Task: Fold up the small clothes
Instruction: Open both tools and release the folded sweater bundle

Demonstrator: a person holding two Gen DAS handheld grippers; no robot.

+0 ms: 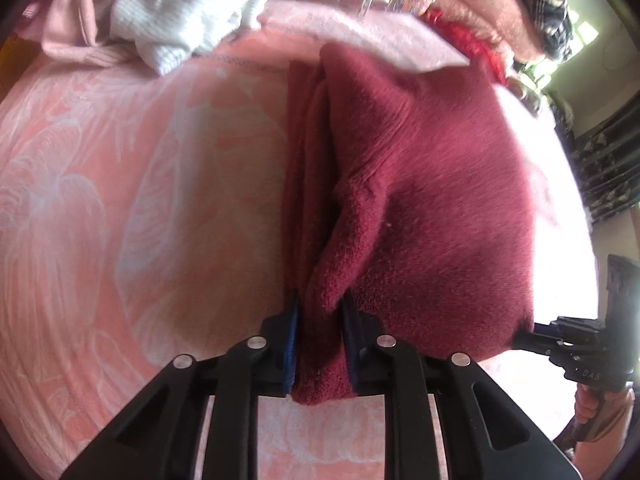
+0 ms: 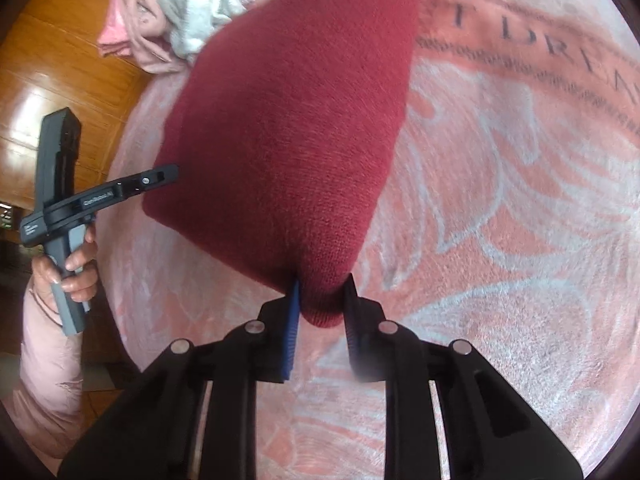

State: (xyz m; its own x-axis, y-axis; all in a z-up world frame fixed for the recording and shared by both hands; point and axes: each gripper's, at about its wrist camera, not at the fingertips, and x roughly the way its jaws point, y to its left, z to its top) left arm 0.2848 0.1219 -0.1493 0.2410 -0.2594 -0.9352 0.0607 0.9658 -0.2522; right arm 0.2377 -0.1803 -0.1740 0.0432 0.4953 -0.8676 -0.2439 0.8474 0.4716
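A dark red knitted garment (image 1: pixel 432 184) hangs stretched above the pink patterned blanket (image 1: pixel 120 200). My left gripper (image 1: pixel 320 312) is shut on one bunched corner of it. My right gripper (image 2: pixel 324 296) is shut on the other corner of the red garment (image 2: pixel 288 120). The right gripper also shows in the left wrist view (image 1: pixel 532 334), at the garment's right edge. The left gripper shows in the right wrist view (image 2: pixel 168 174), at the garment's left edge, with a hand on its handle.
A pile of white and pale pink clothes (image 1: pixel 168 12) lies at the far edge of the blanket and also shows in the right wrist view (image 2: pixel 176 12). Pink, red and plaid fabrics (image 1: pixel 520 8) are stacked far right. Wooden floor (image 2: pixel 60 60) lies beyond the blanket's left side.
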